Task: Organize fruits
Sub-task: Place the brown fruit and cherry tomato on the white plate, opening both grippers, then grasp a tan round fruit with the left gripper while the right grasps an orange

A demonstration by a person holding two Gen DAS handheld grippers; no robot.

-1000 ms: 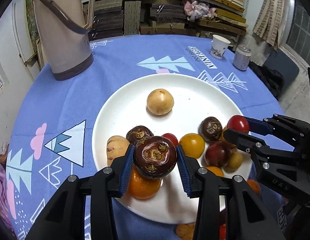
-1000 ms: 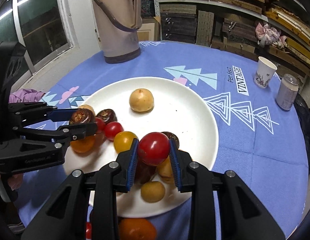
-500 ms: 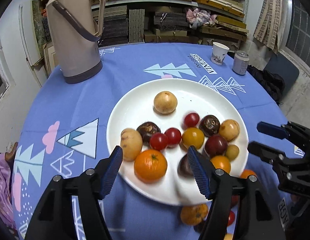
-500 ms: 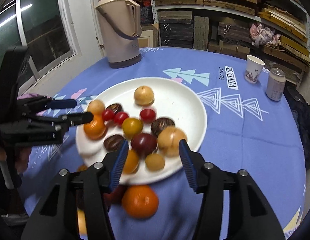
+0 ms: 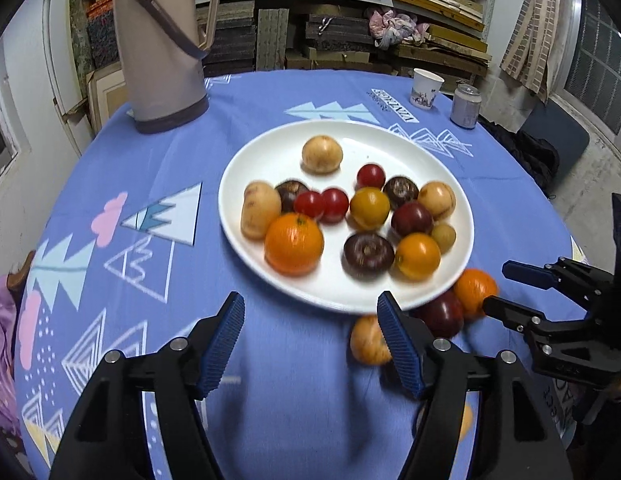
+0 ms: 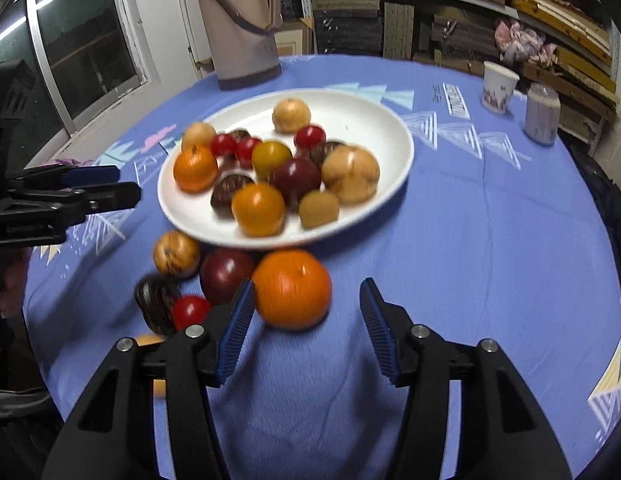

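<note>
A white plate (image 5: 278, 152) (image 6: 362, 120) on the blue tablecloth holds several fruits, among them a big orange (image 5: 293, 243), a dark round fruit (image 5: 368, 256) and a red tomato (image 5: 370, 176). My left gripper (image 5: 310, 304) (image 6: 126, 184) is open over bare cloth in front of the plate, with nothing between its fingers. My right gripper (image 6: 307, 286) (image 5: 496, 286) is open too. A loose orange (image 6: 290, 288) (image 5: 474, 290) lies on the cloth at its fingertips, nearer the left finger and not pressed. Beside that orange lie a dark red fruit (image 6: 226, 276), a tan fruit (image 6: 176, 254) and a small tomato (image 6: 190, 312).
A tall beige thermos jug (image 5: 162, 48) (image 6: 242, 24) stands at the back left of the round table. A paper cup (image 5: 426, 88) (image 6: 498, 86) and a can (image 5: 464, 106) (image 6: 542, 114) stand at the back right. Stacked shelves fill the wall behind.
Both grippers have opened and drawn back from the plate toward the table's near side. The dark fruit left the left gripper and the red tomato left the right; both lie on the plate.
</note>
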